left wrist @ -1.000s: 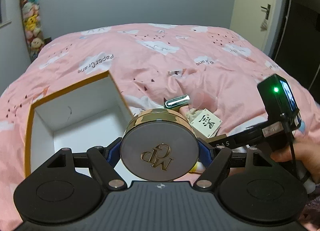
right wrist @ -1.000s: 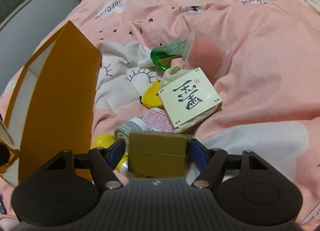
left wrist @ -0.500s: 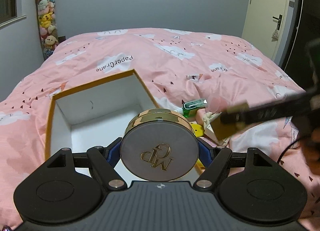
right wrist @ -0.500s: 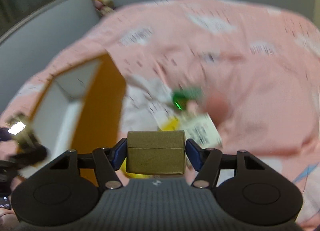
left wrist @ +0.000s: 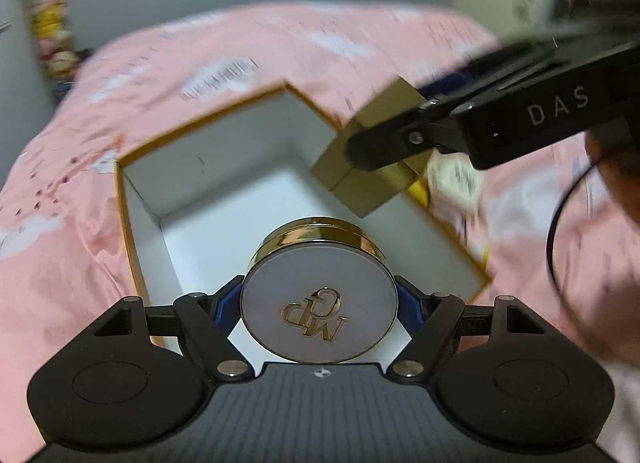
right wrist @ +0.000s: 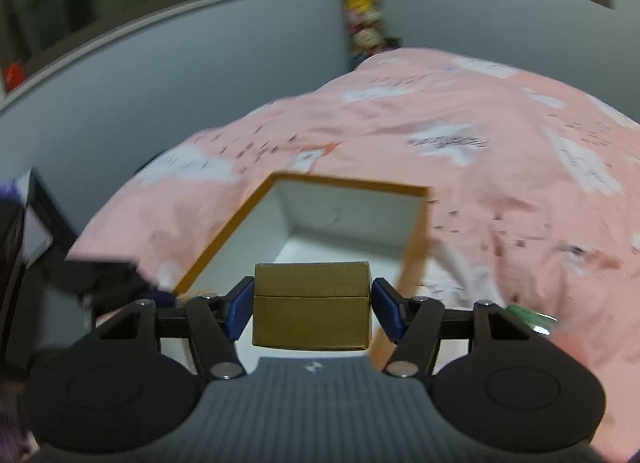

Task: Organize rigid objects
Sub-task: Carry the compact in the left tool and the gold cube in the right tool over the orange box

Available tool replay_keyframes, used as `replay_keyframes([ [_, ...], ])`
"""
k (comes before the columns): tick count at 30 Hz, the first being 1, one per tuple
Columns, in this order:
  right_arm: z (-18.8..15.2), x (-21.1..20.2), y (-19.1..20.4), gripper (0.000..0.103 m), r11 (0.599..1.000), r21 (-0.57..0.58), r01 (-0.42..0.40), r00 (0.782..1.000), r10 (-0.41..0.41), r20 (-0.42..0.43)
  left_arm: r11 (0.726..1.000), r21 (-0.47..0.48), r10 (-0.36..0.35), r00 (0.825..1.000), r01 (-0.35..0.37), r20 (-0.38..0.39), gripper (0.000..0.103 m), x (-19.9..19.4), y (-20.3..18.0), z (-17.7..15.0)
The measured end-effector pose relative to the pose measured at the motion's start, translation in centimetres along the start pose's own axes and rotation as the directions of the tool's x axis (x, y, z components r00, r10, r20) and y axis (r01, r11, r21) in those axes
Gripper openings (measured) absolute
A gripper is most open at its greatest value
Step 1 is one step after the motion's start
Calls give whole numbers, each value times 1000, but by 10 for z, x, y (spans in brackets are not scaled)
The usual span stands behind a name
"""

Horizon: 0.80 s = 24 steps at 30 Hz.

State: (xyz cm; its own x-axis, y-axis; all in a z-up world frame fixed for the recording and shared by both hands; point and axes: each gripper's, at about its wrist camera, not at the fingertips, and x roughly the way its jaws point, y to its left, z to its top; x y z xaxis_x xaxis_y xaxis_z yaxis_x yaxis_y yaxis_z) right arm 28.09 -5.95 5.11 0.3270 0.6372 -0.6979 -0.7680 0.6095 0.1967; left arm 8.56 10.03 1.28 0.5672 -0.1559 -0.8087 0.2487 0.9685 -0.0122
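Note:
My left gripper (left wrist: 319, 305) is shut on a round gold compact (left wrist: 319, 305) with a grey lid and gold letters, held over the near end of an open orange box (left wrist: 132, 219) with a white inside. My right gripper (right wrist: 312, 309) is shut on a small gold box (right wrist: 311, 309) and holds it above the same orange box (right wrist: 224, 235). In the left wrist view the right gripper and its gold box (left wrist: 360, 179) hang over the box's right rim. The orange box's floor looks bare where it shows.
The orange box lies on a pink quilt (right wrist: 500, 151) with cloud prints. Loose small items (left wrist: 452, 179) lie blurred to the right of the box; a green bottle (right wrist: 532, 317) shows at the right. A grey wall and a shelf of plush toys (right wrist: 360, 3) stand behind.
My right gripper has lifted the gold box from the pile and swung it left over the orange box. My left gripper has moved the compact forward over the box's opening.

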Motion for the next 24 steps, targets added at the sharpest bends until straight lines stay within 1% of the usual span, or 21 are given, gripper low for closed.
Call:
replay_keyframes([
  [2,4,14,6,62,999,-29,-24,999,23,-47,994,104,-21,997,30,-79,88,9,6,2],
  [3,5,21,9,62,998,-44,-33,997,30,-69,986,162,-26,994,43,-110,88,13,8,2],
  [6,4,37,15,62,995,-87,-53,992,42,-121,947,312,-22,983,79,-182,88,25,13,3],
  [9,4,53,18,62,989,-132,-72,984,49,-172,906,410,-11,973,106,-229,88,36,13,3],
  [12,0,64,23,62,983,-164,-86,974,49,-222,872,460,-39,962,165,-270,88,45,12,4],
  [13,-2,68,23,63,981,-174,-91,970,49,-237,856,483,-46,957,186,-287,88,49,9,4],
  [16,-6,81,24,62,976,-196,-99,960,42,-278,809,541,-44,942,229,-332,88,59,9,2],
  [18,-9,87,23,62,975,-196,-107,953,44,-301,786,565,-39,932,251,-360,88,68,6,2],
  [23,-15,94,24,62,973,-200,-118,943,46,-331,773,526,-104,889,354,-445,88,88,12,11],
  [24,-17,95,25,62,972,-205,-117,942,43,-334,773,510,-121,876,379,-467,88,93,15,12],
])
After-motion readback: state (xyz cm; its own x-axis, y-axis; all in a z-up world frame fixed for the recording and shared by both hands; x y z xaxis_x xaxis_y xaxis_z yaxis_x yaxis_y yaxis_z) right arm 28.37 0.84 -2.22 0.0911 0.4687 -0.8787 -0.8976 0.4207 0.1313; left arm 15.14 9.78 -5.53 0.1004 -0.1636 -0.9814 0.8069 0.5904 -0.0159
